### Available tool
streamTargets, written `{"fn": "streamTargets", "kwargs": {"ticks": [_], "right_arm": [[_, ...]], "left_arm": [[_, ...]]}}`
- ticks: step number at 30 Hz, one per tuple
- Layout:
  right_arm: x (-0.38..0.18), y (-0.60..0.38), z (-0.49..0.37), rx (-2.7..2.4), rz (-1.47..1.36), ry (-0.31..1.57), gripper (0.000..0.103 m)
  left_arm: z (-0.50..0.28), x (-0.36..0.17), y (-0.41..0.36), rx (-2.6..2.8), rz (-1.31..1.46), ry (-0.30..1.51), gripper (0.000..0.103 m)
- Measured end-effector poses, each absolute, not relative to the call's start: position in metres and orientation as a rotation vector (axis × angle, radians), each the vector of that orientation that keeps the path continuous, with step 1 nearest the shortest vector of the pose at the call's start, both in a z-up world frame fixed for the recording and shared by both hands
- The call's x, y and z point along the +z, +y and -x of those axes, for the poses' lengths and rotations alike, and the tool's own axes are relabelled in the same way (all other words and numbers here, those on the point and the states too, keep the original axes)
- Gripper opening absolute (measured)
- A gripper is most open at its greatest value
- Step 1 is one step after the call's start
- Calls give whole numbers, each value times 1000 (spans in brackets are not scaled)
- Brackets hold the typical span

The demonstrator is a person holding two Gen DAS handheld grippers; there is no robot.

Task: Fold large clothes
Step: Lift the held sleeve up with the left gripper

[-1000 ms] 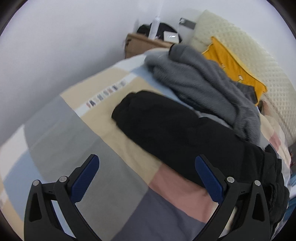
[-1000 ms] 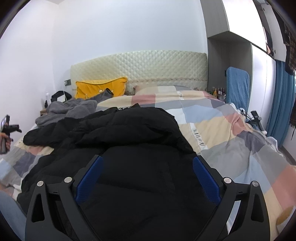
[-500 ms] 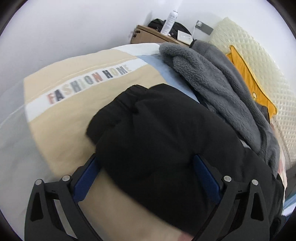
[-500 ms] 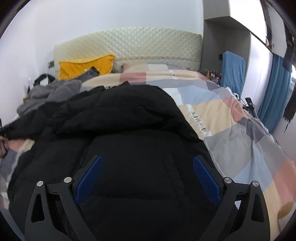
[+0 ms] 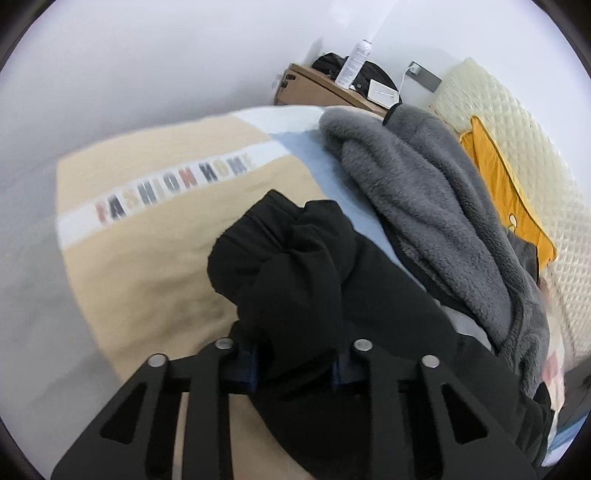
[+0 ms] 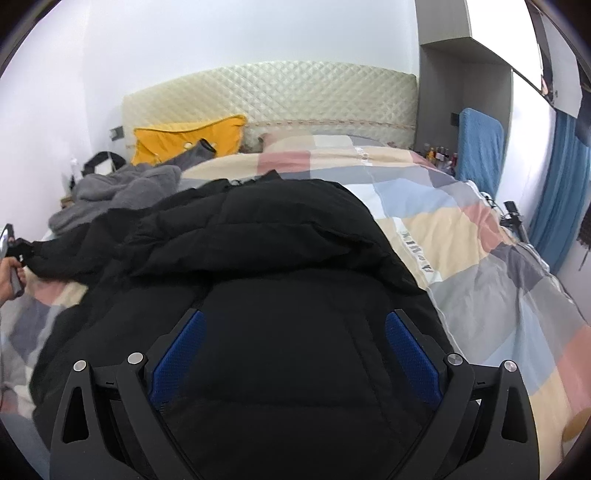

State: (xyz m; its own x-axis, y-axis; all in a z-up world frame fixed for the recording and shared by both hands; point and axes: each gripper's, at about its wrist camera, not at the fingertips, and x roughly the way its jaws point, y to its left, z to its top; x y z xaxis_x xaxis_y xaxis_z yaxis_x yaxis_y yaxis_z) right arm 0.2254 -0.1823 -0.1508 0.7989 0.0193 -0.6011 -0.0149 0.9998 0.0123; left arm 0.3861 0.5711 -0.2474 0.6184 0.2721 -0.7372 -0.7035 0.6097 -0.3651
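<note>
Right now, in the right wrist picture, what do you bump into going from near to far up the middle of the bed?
Right gripper → black jacket → patchwork quilt → quilted headboard → white wall.

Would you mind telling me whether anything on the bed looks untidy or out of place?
Yes: a grey fleece garment lies crumpled in a heap near the yellow pillow, not folded. The black puffer jacket is spread flat, its sleeve bunched between the closing jaws of the left gripper.
</note>
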Motion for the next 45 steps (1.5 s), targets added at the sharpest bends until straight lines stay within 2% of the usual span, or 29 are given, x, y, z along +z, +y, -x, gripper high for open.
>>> {"fn": "streamTargets", "kwargs": {"ticks": [6, 18, 24, 32, 45], "right_arm": [[-147, -178, -214, 84, 7, 641, 98], [-137, -191, -198, 188, -24, 614, 102], [-119, -206, -199, 246, -56, 564, 103], [-116, -226, -210, 254, 5, 514, 103], [-125, -272, -206, 333, -82, 530, 103]], "left_arm": [[-373, -173, 547, 599, 587, 690, 12], [-340, -17, 463, 536, 420, 594, 8], [-334, 41, 406, 507, 301, 550, 8], [-338, 73, 306, 437, 157, 489, 9], [-363, 60, 62, 164, -116, 444, 9]]}}
